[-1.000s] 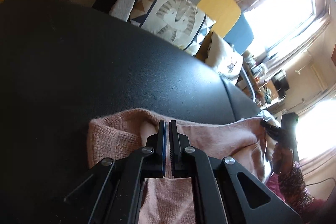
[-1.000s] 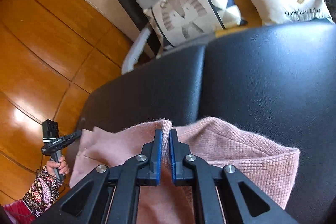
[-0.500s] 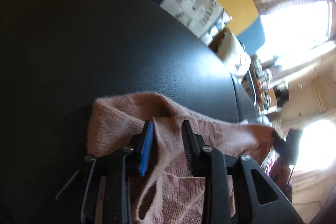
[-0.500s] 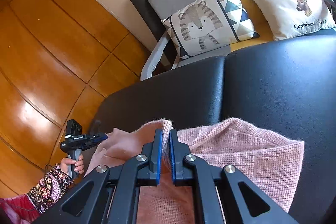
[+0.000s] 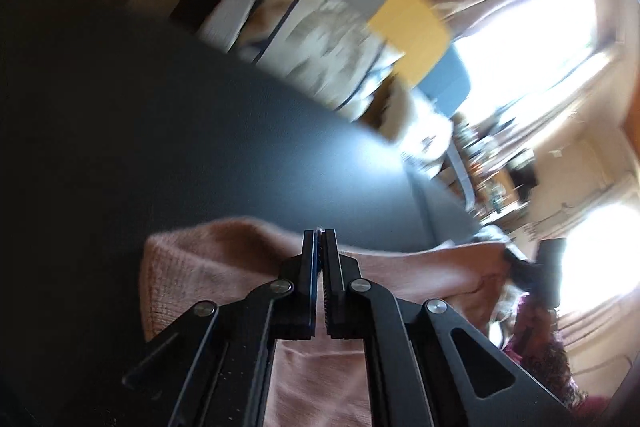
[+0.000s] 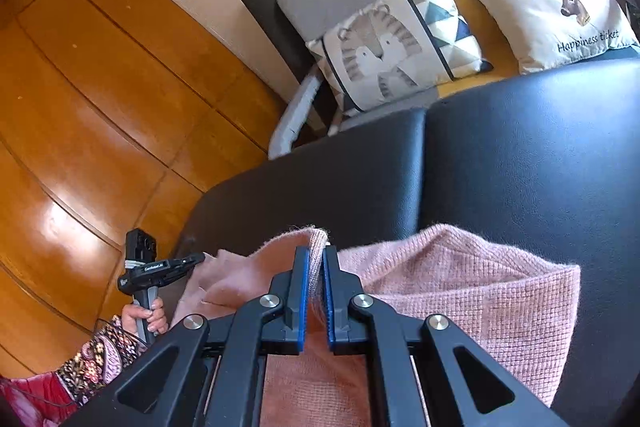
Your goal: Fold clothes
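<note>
Black leather couch (image 6: pixel 520 155), nubby pink knit sweater (image 6: pixel 460 291) pinched.

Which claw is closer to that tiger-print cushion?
Left, by a hedge. The tiger-print cushion lies beyond both; the left claw and right claw grip the pink knitted sweater.

A pink knitted sweater (image 6: pixel 472 291) lies bunched on a black padded tabletop (image 6: pixel 532 163), whose two leather-like panels meet at a seam; wooden floor (image 6: pixel 100 115) beyond.
</note>
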A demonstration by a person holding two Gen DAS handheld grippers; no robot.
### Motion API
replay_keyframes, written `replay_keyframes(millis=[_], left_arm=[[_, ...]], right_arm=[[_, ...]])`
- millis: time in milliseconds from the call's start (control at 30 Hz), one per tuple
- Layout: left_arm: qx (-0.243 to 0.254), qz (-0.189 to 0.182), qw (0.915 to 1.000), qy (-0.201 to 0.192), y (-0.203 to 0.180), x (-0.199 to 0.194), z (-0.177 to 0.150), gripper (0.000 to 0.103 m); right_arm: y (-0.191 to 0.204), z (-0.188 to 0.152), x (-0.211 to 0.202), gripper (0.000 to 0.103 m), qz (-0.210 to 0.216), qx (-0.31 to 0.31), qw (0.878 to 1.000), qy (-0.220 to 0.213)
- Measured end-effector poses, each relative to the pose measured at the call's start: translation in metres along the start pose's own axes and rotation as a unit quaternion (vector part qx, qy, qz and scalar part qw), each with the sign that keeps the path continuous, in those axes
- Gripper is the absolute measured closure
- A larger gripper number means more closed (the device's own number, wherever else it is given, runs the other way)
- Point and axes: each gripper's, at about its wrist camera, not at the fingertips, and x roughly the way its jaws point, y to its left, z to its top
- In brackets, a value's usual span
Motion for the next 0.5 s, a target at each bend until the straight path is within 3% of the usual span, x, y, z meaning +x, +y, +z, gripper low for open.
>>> replay_keyframes(millis=[67,233,400,500], left_arm=[[0.009,-0.028,0.9992,-0.029,-0.002,-0.021,-0.003,0.101],[0.026,-0.057,0.9967,-0.053,-0.003,-0.045,-0.019,0.101],[0.039,-0.068,0.9965,-0.028,0.004,-0.047,-0.049,0.101],[0.053,-0.057,0.9970,-0.003,0.007,-0.047,-0.070,0.101]], right_arm=[[0.002,0.001,-0.008,0.098,0.010,-0.008,1.000,-0.009],[0.010,-0.009,-0.021,0.098,0.019,-0.032,0.999,-0.006],[0.010,-0.034,-0.029,0.098,0.015,-0.051,0.999,0.004],[-0.001,-0.054,-0.029,0.098,0.000,-0.048,0.999,0.018]])
